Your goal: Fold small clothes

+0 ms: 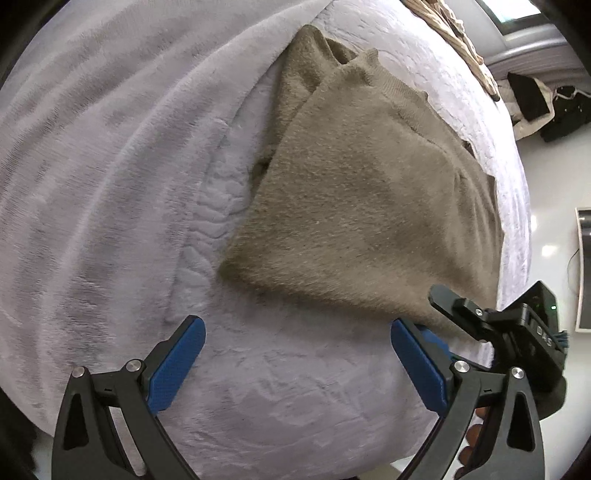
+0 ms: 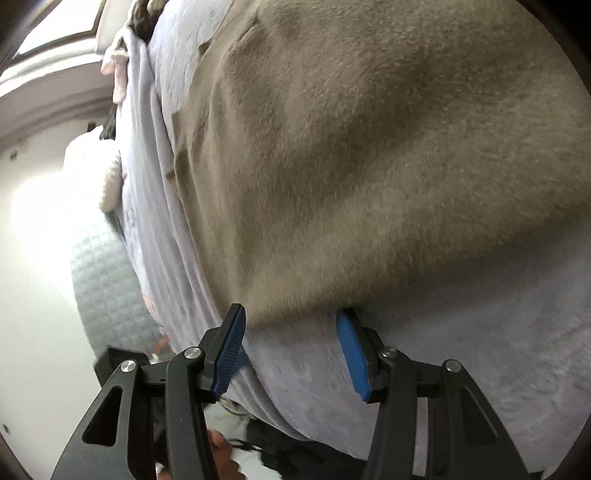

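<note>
A fuzzy olive-brown knit garment lies folded on a pale lavender plush blanket; a ribbed edge shows at its far side. My left gripper is open and empty, just short of the garment's near edge. My right gripper shows in the left wrist view at the garment's near right corner. In the right wrist view the right gripper is open, its blue pads at the garment's near edge, with nothing between them.
The blanket drops off at the bed's edge on the right in the left wrist view. A woven item lies at the far edge. Dark bags sit on the white floor. A quilted pale cover lies below the bed edge.
</note>
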Demonstrator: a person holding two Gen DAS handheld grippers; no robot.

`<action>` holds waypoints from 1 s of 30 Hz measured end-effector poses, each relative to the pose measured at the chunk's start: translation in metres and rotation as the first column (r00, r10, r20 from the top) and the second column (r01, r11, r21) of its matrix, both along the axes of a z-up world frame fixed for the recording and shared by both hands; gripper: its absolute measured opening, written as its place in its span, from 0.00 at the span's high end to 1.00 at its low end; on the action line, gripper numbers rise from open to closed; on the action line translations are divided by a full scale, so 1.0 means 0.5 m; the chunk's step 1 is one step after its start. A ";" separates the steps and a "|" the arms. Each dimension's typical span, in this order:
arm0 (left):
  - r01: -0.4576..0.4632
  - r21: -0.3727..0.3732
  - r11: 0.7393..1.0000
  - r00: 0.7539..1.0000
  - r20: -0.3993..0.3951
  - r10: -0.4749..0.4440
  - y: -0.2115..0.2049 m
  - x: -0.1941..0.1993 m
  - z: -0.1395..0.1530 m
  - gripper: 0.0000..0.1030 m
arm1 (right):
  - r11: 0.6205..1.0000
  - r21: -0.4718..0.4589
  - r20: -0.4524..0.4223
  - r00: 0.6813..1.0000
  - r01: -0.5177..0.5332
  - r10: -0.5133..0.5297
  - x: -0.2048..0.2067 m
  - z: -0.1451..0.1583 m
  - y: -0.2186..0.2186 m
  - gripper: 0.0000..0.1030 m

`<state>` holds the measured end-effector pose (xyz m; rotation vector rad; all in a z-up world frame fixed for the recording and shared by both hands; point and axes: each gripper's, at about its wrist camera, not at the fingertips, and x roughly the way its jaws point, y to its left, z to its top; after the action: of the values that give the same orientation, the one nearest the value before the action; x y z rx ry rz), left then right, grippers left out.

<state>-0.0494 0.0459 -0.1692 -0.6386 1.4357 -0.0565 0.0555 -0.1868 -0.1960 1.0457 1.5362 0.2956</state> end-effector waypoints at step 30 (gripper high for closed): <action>-0.329 -0.237 0.914 0.930 0.087 0.357 -0.035 0.115 -0.048 0.20 | 0.989 0.146 0.031 0.999 0.033 -0.038 0.048 -0.006 -0.023 0.90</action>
<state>0.0080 0.0282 -0.1929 -1.0456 1.1836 0.0218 0.0795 -0.1984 -0.1988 1.1750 1.4810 0.4030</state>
